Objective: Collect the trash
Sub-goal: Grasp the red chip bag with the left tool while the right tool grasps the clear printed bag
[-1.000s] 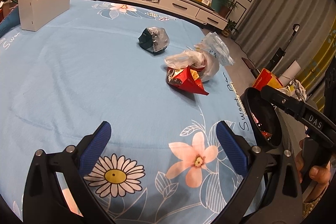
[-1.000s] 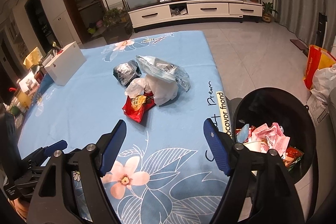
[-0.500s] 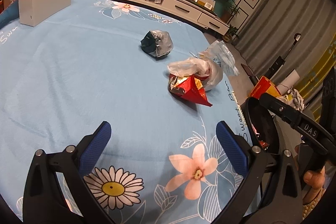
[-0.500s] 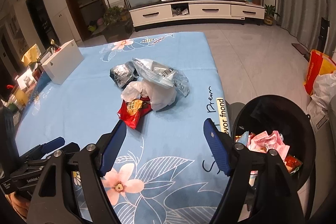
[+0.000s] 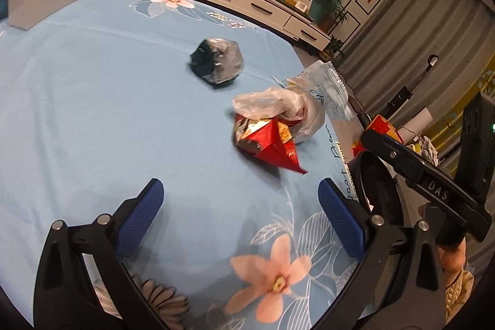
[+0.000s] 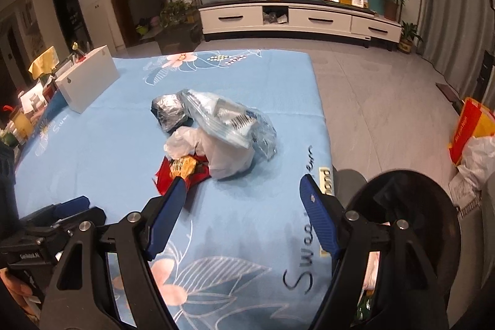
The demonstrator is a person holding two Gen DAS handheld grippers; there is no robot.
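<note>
Both hand-held grippers have drawn nearer to the litter over the last second, and in each view the heap now sits larger and lower in the frame. I read this as the approach to a pick, with nothing yet gathered from this pile. The left hand-held gripper stands with its blue pads wide apart and empty above the flowered blue cloth of the table. The red snack wrapper lies ahead of it at about one o'clock, near but clear of the pads. Touching the wrapper's far side is a crumpled white plastic bag, and beyond that, toward two o'clock, a clear printed packet. A dark foil ball sits apart at twelve o'clock. The right hand-held gripper is likewise spread and holding nothing. Its left pad overlaps the near corner of the red snack wrapper in this view (whether it touches I cannot tell). The white plastic bag and clear packet lie at twelve o'clock, with the foil ball at eleven. The black trash bin stands off the table edge at four o'clock, ready to take whatever comes up first, probably the red wrapper.
</note>
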